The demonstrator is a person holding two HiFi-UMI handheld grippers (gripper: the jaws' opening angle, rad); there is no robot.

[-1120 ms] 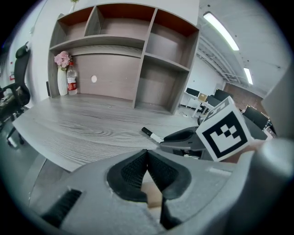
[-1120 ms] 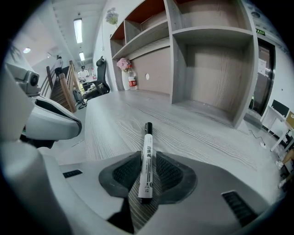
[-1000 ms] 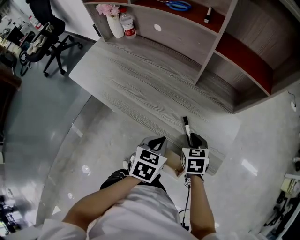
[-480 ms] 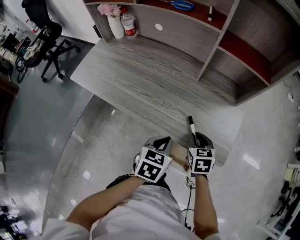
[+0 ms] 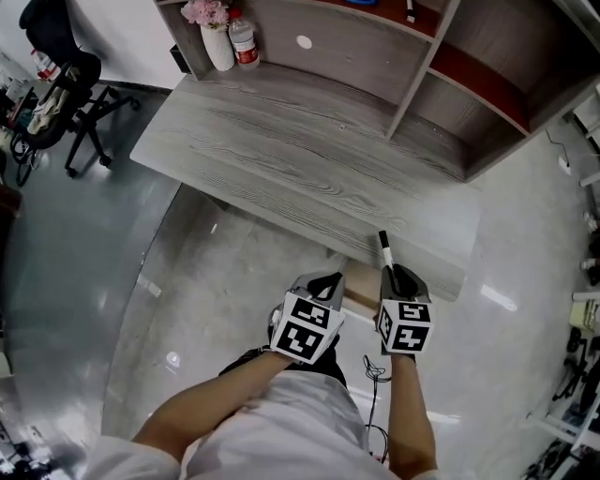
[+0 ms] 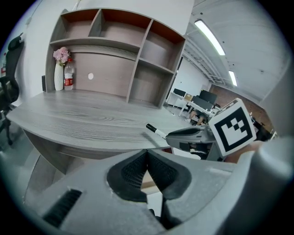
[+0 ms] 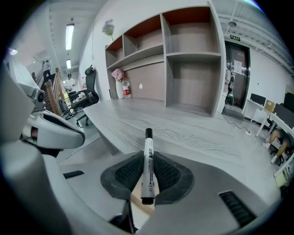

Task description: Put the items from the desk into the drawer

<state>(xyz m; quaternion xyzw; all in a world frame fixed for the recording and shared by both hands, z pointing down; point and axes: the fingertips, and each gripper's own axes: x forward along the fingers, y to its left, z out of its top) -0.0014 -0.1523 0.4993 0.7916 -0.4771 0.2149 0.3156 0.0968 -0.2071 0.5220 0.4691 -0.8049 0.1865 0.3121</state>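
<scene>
Marker [image 7: 148,153]: clamped upright between my right tongs [image 7: 148,173], cap end reaching forward over the worktop [image 7: 197,133] edge. Left tongs [image 6: 147,166]: pressed together, holding nothing, just left of the right pair.

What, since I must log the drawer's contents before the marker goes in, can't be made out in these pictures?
Inside of the drawer: in the head view, the left gripper and right gripper cover it; only a pale wood strip shows.
Print on the marker: right gripper view, too small to read.
Label on the bottle: head view, too small.
Dark item: head view, cut off by the top edge.
</scene>
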